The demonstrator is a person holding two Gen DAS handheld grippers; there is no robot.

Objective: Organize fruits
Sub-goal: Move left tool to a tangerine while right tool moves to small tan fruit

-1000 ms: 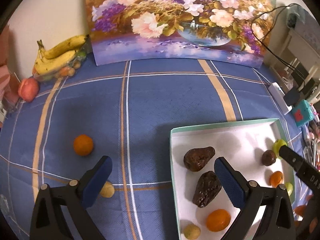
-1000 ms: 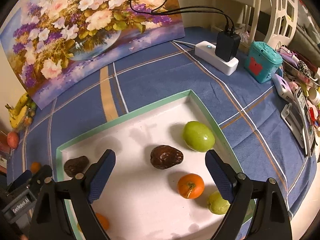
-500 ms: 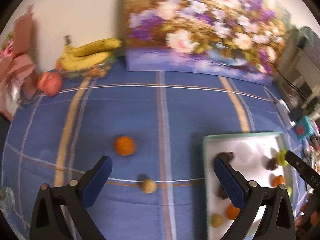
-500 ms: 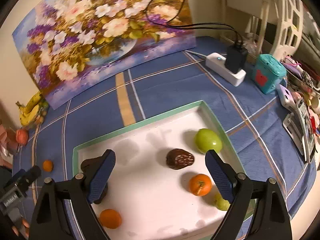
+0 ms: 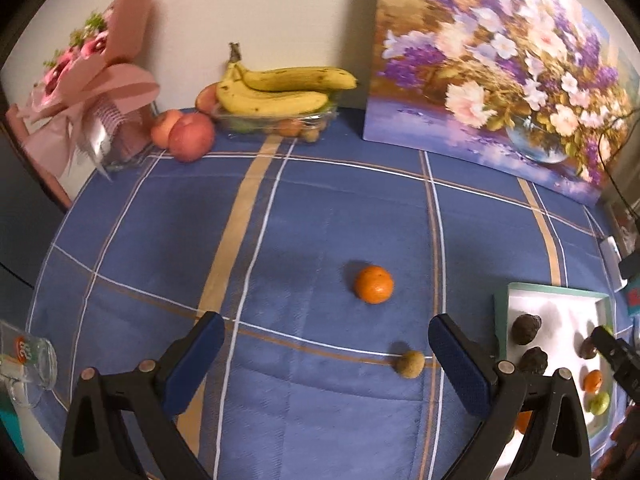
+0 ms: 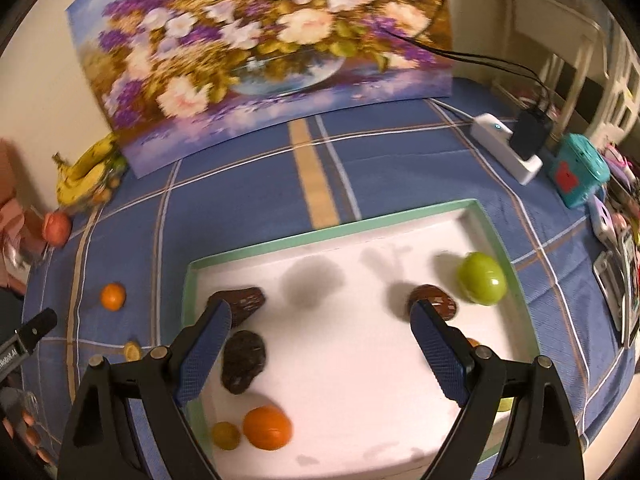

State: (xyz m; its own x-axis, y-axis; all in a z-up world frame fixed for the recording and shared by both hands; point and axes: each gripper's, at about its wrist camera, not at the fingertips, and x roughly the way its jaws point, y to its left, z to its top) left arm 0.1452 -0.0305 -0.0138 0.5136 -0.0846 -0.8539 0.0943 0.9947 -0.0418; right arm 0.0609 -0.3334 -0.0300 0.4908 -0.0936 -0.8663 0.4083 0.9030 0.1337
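Note:
An orange (image 5: 373, 284) lies on the blue cloth, just ahead of my open left gripper (image 5: 324, 344). A small tan fruit (image 5: 410, 364) sits near that gripper's right finger. The white tray (image 5: 552, 292) with a green rim is off to the right. In the right wrist view the tray (image 6: 336, 232) holds dark brown fruits (image 6: 244, 360), a green apple (image 6: 482, 278), an orange (image 6: 267, 427) and a small yellow fruit (image 6: 225, 435). My right gripper (image 6: 320, 328) hangs open over the tray, holding nothing.
Bananas (image 5: 280, 88) on a clear box and peaches (image 5: 188, 132) sit at the back by the wall, beside a pink bouquet (image 5: 88, 92). A flower painting (image 5: 500, 60) leans behind. A glass (image 5: 24, 368) lies at the left edge. A power strip (image 6: 508, 148) and teal box (image 6: 580, 168) stand right.
My left gripper has swung left, away from the tray, and now faces the loose orange on the cloth. The right gripper pulled back slightly over the tray. Both stayed open.

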